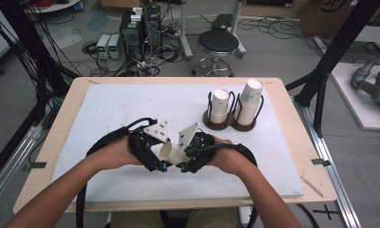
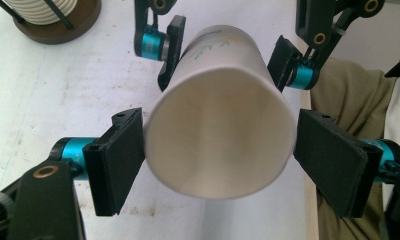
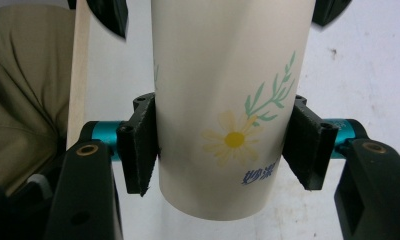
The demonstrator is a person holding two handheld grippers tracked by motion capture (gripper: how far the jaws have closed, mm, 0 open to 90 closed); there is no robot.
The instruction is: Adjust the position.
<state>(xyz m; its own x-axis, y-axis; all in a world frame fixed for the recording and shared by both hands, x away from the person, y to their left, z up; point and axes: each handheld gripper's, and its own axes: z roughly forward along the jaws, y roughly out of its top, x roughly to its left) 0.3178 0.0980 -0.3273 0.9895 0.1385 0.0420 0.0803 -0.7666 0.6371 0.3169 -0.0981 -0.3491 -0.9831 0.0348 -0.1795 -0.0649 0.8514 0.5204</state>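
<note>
A paper cup (image 1: pixel 171 151) is held on its side above the near middle of the white surface (image 1: pixel 107 114), between the two grippers. The right gripper (image 1: pixel 182 166) is clamped on the cup's wall by the daisy print, jaws pressed to both sides. The left gripper (image 1: pixel 163 167) has its jaws spread at the cup's open rim; one pad looks to be touching, the other is apart. A cup holder (image 1: pixel 228 124) with stacked cups stands at the far right.

The paper cup (image 3: pixel 223 100) is cream-white with a yellow-centred daisy, green sprigs and blue lettering (plain inside). Each tool (image 2: pixel 219 155) is black with teal fittings. The desk (image 1: pixel 292 118) is pale wood under a white mat (image 1: pixel 112 109).
</note>
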